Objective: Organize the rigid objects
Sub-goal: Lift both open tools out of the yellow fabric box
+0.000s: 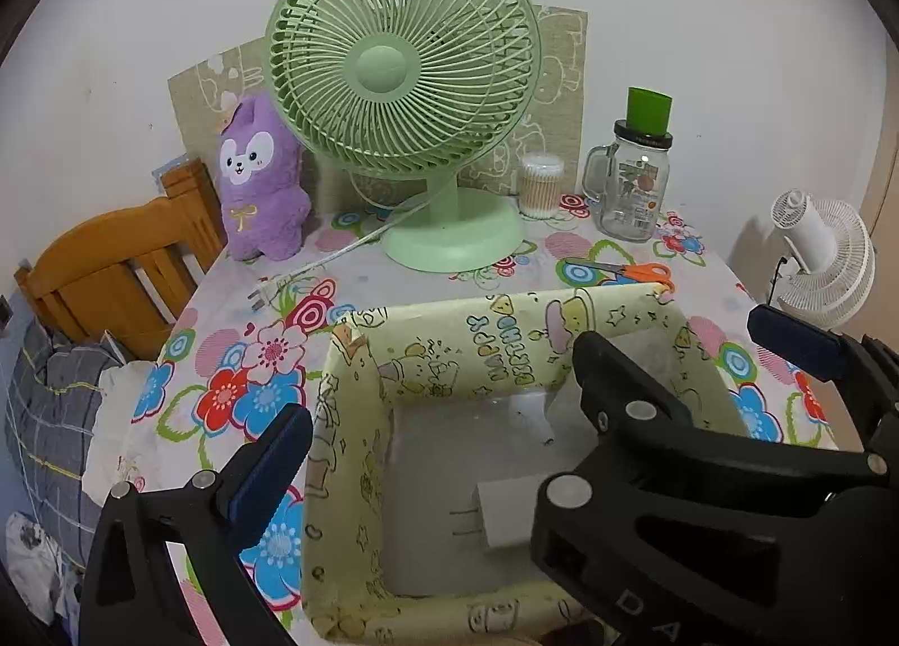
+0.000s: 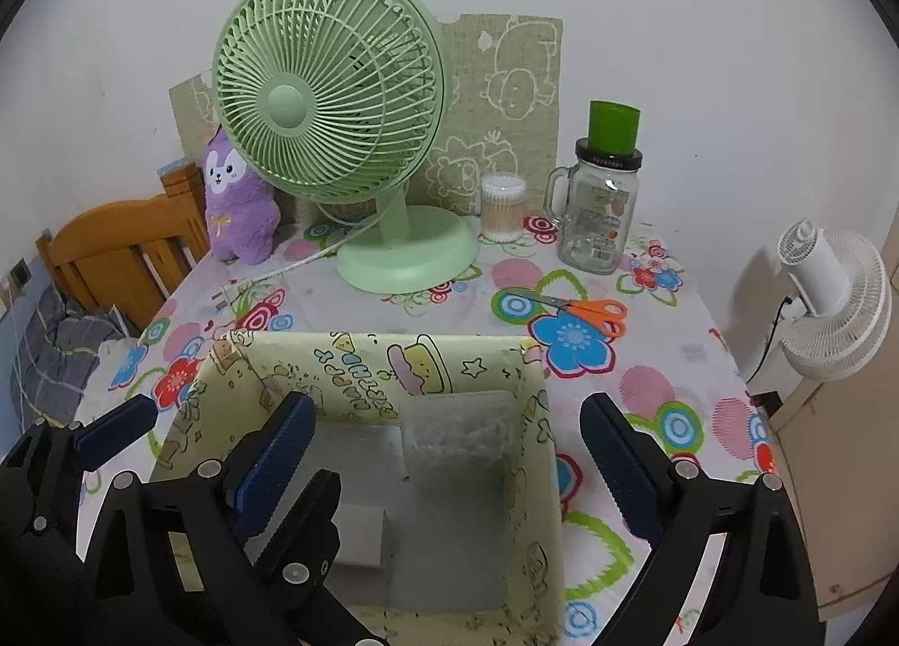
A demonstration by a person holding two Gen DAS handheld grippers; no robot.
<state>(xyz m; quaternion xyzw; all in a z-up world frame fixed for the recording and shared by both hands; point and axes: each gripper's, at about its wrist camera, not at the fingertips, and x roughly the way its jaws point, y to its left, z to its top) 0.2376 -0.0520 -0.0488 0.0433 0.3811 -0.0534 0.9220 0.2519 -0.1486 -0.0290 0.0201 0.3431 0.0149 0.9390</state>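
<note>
A box (image 1: 359, 421) wrapped in yellow cartoon paper stands open at the table's near edge. On its grey floor lies a white plug adapter (image 1: 503, 519), prongs to the left. The adapter (image 2: 365, 533) shows in the right wrist view too, with a clear plastic case (image 2: 455, 430) leaning on the far wall of the box (image 2: 528, 455). My left gripper (image 1: 444, 455) hangs open above the box, empty. My right gripper (image 2: 444, 421) is open and empty as well, over the same box. The two grippers overlap, one finger of each standing between the other's.
Behind the box lie orange-handled scissors (image 2: 590, 309). A green desk fan (image 1: 402, 67) stands further back, its cord and plug (image 1: 264, 295) trailing left. With it are a purple plush (image 1: 261, 185), a cotton swab tub (image 1: 539, 185) and a glass jar (image 1: 632, 191) bearing a green cup. A wooden chair (image 1: 107, 264) stands left, a white fan (image 2: 837, 303) right.
</note>
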